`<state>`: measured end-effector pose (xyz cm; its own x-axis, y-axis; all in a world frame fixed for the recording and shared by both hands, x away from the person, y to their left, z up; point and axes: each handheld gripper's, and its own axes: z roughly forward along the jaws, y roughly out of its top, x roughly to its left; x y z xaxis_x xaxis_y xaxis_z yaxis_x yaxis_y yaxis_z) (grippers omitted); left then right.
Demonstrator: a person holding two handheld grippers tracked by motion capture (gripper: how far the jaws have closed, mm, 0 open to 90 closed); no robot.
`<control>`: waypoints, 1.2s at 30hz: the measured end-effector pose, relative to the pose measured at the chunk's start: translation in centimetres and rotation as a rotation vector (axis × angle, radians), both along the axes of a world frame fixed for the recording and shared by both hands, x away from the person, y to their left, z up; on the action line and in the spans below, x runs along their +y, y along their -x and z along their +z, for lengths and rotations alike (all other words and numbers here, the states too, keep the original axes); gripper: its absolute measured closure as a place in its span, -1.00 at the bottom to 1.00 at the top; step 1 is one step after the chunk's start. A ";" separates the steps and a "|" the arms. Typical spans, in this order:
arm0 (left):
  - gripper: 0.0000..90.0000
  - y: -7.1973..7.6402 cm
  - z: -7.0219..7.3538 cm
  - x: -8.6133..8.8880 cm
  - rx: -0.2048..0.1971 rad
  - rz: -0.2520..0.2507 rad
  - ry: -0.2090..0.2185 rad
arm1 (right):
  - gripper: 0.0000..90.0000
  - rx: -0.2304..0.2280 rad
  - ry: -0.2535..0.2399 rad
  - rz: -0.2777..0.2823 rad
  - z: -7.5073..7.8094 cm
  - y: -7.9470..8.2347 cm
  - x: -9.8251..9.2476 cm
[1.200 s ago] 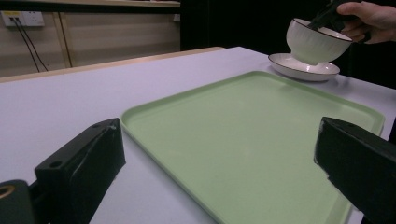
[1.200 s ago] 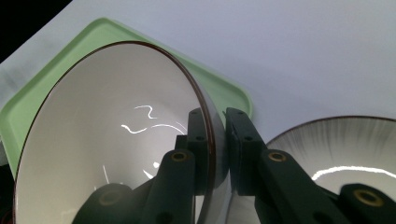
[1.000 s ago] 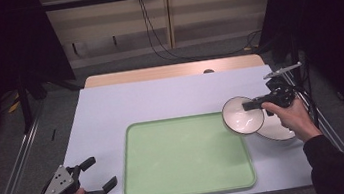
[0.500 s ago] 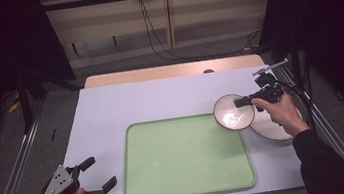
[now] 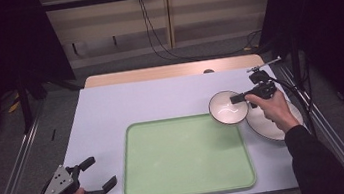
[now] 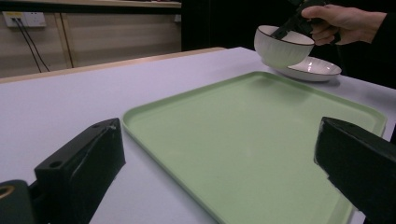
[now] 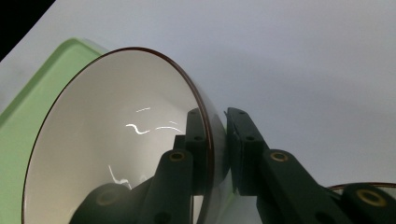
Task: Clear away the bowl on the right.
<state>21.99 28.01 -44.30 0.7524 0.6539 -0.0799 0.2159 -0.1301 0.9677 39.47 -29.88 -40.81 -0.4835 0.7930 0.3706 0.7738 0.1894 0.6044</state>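
While lifted, bowl (image 5: 228,108) rim pinched by right tool (image 5: 239,99)

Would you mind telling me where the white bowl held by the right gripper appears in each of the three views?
High view: bowl right of centre, off the green tray's far right corner.
Left gripper view: bowl top right, above the plate.
Right gripper view: bowl at left, rim between the jaws.
Shared landmark: the green tray.

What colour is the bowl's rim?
Dark brown, on a white bowl; clearest in the right gripper view.
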 end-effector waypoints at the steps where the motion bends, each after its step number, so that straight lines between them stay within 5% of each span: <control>1: -0.96 0.0 0.0 0.0 0.000 -0.002 -0.001 | 0.77 0.004 0.002 -0.004 0.0 -0.1 0.0; 28: -0.96 0.0 0.0 0.1 0.003 0.005 0.002 | 0.75 0.110 0.036 -0.022 -3.0 -1.6 2.1; 36: -0.96 0.0 0.0 0.1 -0.003 -0.002 -0.002 | 0.76 0.111 0.023 -0.019 -3.3 -1.5 2.2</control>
